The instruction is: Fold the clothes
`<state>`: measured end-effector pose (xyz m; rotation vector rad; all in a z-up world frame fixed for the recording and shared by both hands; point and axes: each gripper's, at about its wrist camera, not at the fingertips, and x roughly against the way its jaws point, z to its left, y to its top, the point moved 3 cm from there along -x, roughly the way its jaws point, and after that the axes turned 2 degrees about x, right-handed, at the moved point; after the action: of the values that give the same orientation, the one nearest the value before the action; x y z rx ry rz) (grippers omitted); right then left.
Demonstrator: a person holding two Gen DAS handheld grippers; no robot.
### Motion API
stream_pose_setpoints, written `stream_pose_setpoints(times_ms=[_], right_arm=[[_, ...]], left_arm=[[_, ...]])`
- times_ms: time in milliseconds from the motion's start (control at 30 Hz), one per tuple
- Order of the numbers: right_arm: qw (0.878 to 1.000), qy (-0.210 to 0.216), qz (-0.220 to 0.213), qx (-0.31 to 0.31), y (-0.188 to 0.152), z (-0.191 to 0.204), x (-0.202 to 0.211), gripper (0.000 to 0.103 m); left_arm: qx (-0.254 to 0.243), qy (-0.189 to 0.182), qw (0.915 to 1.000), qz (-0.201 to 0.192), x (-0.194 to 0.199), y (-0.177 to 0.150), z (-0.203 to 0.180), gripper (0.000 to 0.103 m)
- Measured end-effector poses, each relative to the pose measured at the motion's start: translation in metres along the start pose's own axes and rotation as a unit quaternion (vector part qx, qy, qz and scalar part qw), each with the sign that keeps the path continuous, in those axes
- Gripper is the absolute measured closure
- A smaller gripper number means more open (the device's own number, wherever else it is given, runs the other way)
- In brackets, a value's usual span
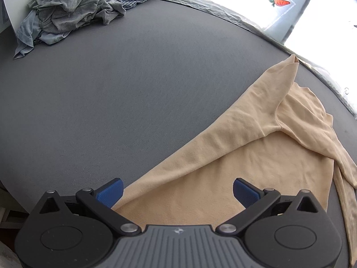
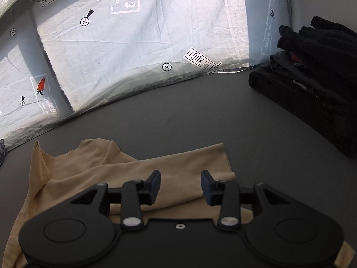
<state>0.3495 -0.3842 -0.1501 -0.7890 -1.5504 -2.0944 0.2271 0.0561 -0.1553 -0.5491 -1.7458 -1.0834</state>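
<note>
A beige long-sleeved top (image 1: 256,156) lies spread on the dark grey table (image 1: 133,89), with one sleeve folded across its body. My left gripper (image 1: 178,193) is open and empty, hovering over the top's near edge. In the right wrist view the same top (image 2: 93,174) lies below my right gripper (image 2: 180,186), which is open and empty above a sleeve that stretches to the right.
A crumpled pile of grey and checked clothes (image 1: 71,11) sits at the table's far left corner. A stack of black clothes (image 2: 312,84) sits at the right. A white printed sheet (image 2: 133,44) hangs behind the table's far edge.
</note>
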Motion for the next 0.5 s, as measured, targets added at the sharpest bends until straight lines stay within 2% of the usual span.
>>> stream_pose_setpoints(times_ms=[167, 267, 367, 500], right_arm=[[0.997, 0.049, 0.022, -0.052, -0.031, 0.033, 0.017, 0.062], [0.993, 0.077, 0.051, -0.075, -0.057, 0.062, 0.023, 0.061], [0.986, 0.105, 0.082, -0.099, -0.084, 0.091, 0.028, 0.061], [0.971, 0.140, 0.134, -0.138, -0.123, 0.127, 0.031, 0.062]], left_arm=[[-0.025, -0.007, 0.9996, 0.008, 0.006, -0.005, 0.023, 0.000], [-0.035, -0.009, 0.9992, 0.018, 0.006, -0.005, 0.041, 0.000], [-0.045, -0.011, 0.9985, 0.028, 0.007, -0.004, 0.059, 0.000], [-0.064, -0.015, 0.9970, 0.041, 0.006, -0.004, 0.083, 0.000]])
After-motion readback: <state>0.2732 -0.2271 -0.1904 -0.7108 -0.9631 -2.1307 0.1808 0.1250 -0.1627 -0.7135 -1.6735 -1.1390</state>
